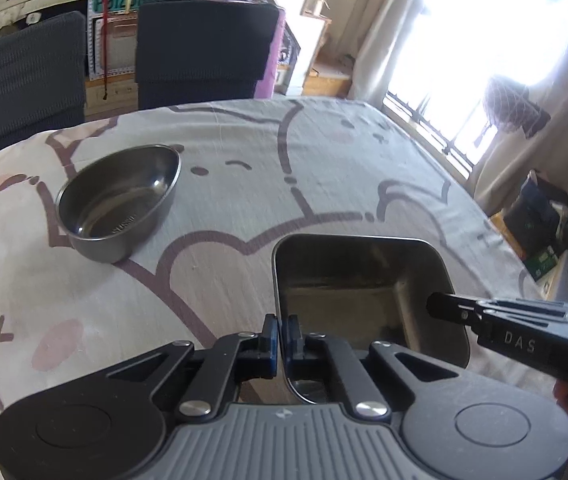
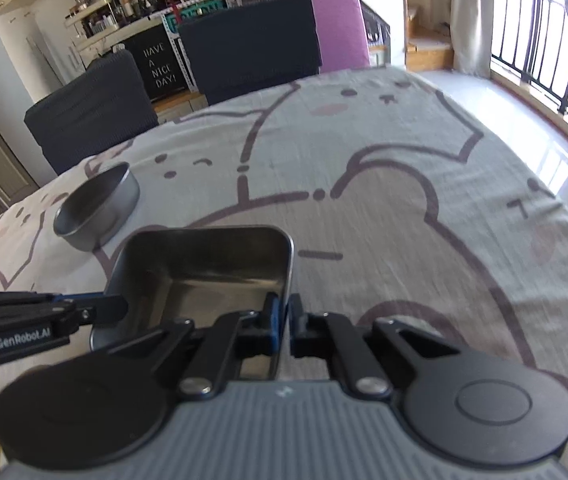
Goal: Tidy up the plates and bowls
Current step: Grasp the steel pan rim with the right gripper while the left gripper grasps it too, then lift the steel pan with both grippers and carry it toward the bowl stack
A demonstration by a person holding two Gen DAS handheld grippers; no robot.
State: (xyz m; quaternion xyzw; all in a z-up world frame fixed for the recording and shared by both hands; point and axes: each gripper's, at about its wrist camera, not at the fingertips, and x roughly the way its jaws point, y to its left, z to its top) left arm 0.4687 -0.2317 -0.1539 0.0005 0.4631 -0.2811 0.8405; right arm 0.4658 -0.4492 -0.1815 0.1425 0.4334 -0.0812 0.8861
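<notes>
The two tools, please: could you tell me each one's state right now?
Left tool: shut on the square steel tray's left wall.
Right tool: shut on its right wall.

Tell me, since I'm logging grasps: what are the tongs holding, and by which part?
Both tongs grip the square metal tray: the left tongs pinch its left side wall, the right tongs its right side wall. The round bowl sits untouched.

Square steel dish (image 1: 367,280) upright on the cloth, round steel bowl (image 1: 120,204) apart, also upright.
</notes>
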